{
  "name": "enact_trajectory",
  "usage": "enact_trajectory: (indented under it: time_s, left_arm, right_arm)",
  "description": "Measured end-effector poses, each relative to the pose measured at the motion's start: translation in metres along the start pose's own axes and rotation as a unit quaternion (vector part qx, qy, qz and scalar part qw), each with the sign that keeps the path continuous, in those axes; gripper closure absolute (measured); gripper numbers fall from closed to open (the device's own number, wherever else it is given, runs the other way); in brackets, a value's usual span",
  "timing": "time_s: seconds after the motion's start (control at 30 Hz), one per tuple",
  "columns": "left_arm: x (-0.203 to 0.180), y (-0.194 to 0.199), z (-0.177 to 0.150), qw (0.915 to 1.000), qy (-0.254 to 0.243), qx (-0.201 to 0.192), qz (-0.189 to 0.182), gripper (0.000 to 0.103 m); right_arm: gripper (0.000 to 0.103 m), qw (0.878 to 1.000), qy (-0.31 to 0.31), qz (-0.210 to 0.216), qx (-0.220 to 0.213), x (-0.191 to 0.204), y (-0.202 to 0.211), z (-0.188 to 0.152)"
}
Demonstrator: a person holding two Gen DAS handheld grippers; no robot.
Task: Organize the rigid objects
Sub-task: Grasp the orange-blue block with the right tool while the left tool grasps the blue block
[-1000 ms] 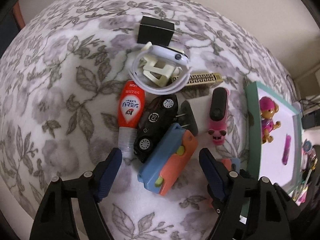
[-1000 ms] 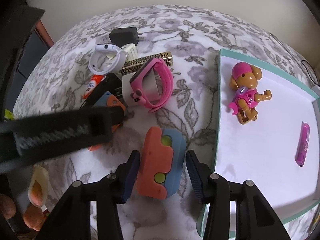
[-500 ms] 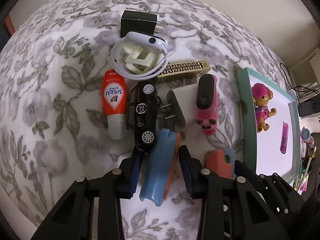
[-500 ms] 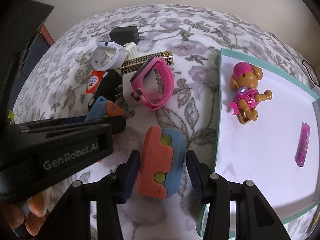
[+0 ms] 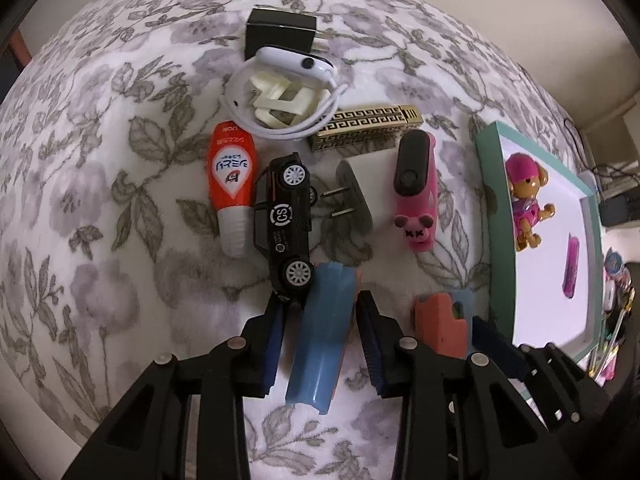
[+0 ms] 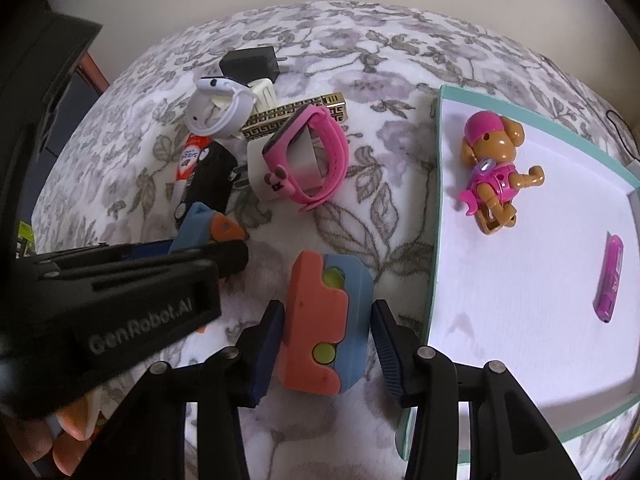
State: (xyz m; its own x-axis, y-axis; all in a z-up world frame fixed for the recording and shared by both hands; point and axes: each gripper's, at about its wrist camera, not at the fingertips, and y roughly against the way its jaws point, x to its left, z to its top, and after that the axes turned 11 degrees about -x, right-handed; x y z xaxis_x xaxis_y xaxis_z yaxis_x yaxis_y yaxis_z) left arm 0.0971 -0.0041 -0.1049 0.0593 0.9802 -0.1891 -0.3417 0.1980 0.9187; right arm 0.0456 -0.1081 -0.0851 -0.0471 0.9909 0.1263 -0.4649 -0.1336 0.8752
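I count two pieces already sorted: the toy dog [image 6: 494,168] and a small pink stick [image 6: 610,278] lie in the white tray [image 6: 436,200], at three o'clock of the pile. Everything else is left on the floral cloth [image 5: 100,160]: black charger [image 5: 280,26], white watch [image 5: 288,80], gold patterned bar [image 5: 368,126], red glue tube [image 5: 232,180], black toy car [image 5: 284,220], white plug [image 5: 354,194] and pink watch [image 5: 414,188].

My left gripper [image 5: 320,336] is closing, its jaws just at the sides of a blue block [image 5: 320,336] turned on edge at six o'clock of the car; I can't tell whether the pads press yet. My right gripper [image 6: 326,344] is closing too, the orange-and-blue block [image 6: 326,320] between its jaws, narrow gaps visible on both sides.

Readable writing: "GenRobot.AI" on the left tool's body, "CS" in a ring on the car's roof, "LION" plus Japanese characters on the tube.
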Motion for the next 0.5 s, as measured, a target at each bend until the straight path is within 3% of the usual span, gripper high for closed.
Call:
enact_trajectory:
  time_s: [0.5]
  left_arm:
    - [0.013, 0.036, 0.008, 0.9985, 0.022, -0.037, -0.034, 0.066]
  right_arm:
    - [0.056, 1.000, -0.015, 0.007, -0.017, -0.004, 0.016, 0.005]
